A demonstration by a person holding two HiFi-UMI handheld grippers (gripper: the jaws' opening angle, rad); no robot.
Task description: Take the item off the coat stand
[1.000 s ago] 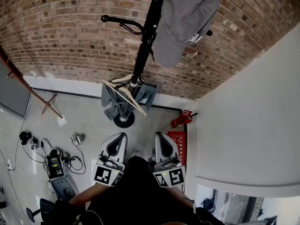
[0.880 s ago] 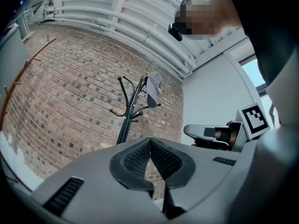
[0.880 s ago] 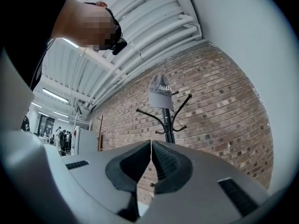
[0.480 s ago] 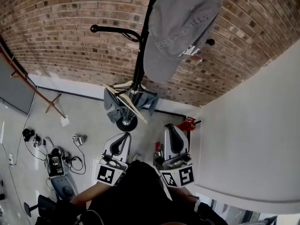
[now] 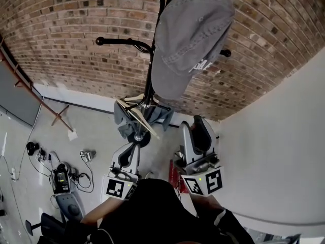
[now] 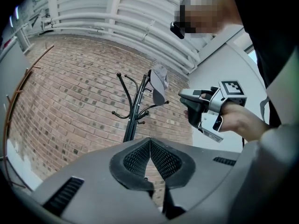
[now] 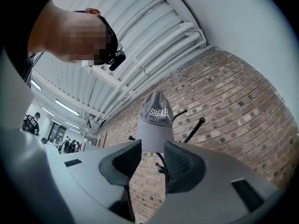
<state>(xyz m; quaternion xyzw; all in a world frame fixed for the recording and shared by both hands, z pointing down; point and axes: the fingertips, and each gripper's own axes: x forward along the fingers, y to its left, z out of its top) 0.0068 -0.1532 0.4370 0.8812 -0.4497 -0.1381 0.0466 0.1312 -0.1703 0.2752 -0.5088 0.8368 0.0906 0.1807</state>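
Observation:
A grey cap (image 5: 190,39) with white lettering hangs on the top of a black coat stand (image 5: 150,70) against the brick wall. In the right gripper view the cap (image 7: 155,122) shows beyond the jaws, well apart from them. My right gripper (image 5: 200,126) is raised below the cap and to its right. Its jaws have just been opening and stand open (image 7: 152,148) with nothing between them. My left gripper (image 5: 130,151) is lower, near the stand's foot, and is shut (image 6: 149,143) on nothing. The left gripper view shows the cap (image 6: 159,85) far off and the right gripper (image 6: 198,108) at the right.
A wooden hanger with grey cloth (image 5: 139,113) hangs low on the stand. Empty black hooks (image 5: 119,41) stick out to the left. A white wall (image 5: 274,151) closes in on the right. Cables and devices (image 5: 61,179) lie on the floor at left.
My right gripper has risen toward the cap and its jaws have parted. The left gripper has shifted only a little. The cap looms larger in the head view.

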